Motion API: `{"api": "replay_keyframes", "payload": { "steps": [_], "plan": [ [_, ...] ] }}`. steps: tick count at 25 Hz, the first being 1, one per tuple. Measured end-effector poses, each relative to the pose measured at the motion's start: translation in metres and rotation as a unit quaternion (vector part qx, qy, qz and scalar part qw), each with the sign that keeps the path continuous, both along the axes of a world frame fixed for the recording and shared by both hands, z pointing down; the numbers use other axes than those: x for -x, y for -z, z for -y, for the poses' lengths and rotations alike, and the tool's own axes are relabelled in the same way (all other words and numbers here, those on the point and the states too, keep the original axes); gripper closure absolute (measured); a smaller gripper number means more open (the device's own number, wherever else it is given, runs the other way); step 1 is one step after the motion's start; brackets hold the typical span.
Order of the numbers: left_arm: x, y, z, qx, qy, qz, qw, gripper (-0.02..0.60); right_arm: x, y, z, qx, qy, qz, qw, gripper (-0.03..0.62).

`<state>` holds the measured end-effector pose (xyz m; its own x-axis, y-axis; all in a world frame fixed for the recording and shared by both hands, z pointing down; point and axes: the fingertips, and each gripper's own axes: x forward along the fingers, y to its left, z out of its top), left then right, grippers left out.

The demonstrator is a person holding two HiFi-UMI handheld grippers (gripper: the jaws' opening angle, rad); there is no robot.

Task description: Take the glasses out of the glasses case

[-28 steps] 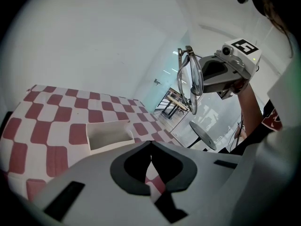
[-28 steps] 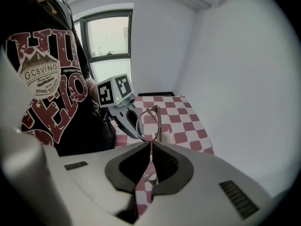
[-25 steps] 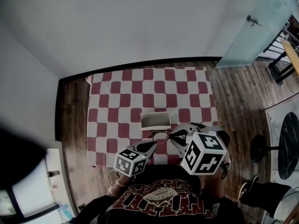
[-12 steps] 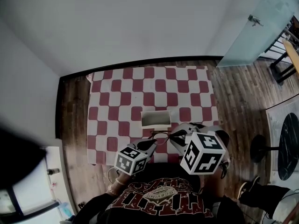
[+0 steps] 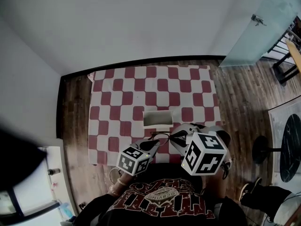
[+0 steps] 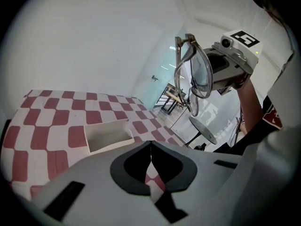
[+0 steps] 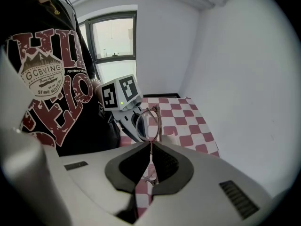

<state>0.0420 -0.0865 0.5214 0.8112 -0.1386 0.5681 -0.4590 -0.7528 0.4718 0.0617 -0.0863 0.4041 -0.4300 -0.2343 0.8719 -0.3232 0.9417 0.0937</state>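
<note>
The white glasses case (image 5: pixel 157 119) lies open on the red-and-white checked cloth (image 5: pixel 113 93); it also shows as a shallow white box (image 6: pixel 108 133) in the left gripper view. The thin-framed glasses (image 5: pixel 160 137) hang in the air just in front of the case, near the table's front edge. My right gripper (image 5: pixel 172 138) is shut on one temple of the glasses (image 7: pixel 149 122), whose lenses stand up beyond the jaws. My left gripper (image 5: pixel 153 146) is shut with nothing in it, just left of the glasses (image 6: pixel 193 77), and apart from them.
The table stands against a white wall (image 5: pixel 141 18), with dark wood floor (image 5: pixel 235 93) around it. A glass door (image 5: pixel 258 27) and a round black table (image 5: pixel 289 145) are off to the right. My torso in a dark printed shirt (image 5: pixel 162 199) is close behind both grippers.
My left gripper has edged slightly right, towards the glasses. The right gripper and the glasses have hardly moved, and the case lies where it was.
</note>
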Motion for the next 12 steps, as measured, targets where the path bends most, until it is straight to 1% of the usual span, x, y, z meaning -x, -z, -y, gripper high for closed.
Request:
{"api": "replay_keyframes", "payload": {
  "steps": [12],
  "plan": [
    [-0.0001, -0.0016, -0.0009, 0.010, 0.000, -0.002, 0.9999, 0.572, 0.0012, -0.0040, -0.0012, 0.008, 0.004, -0.004, 1.000, 0.565]
  ]
}}
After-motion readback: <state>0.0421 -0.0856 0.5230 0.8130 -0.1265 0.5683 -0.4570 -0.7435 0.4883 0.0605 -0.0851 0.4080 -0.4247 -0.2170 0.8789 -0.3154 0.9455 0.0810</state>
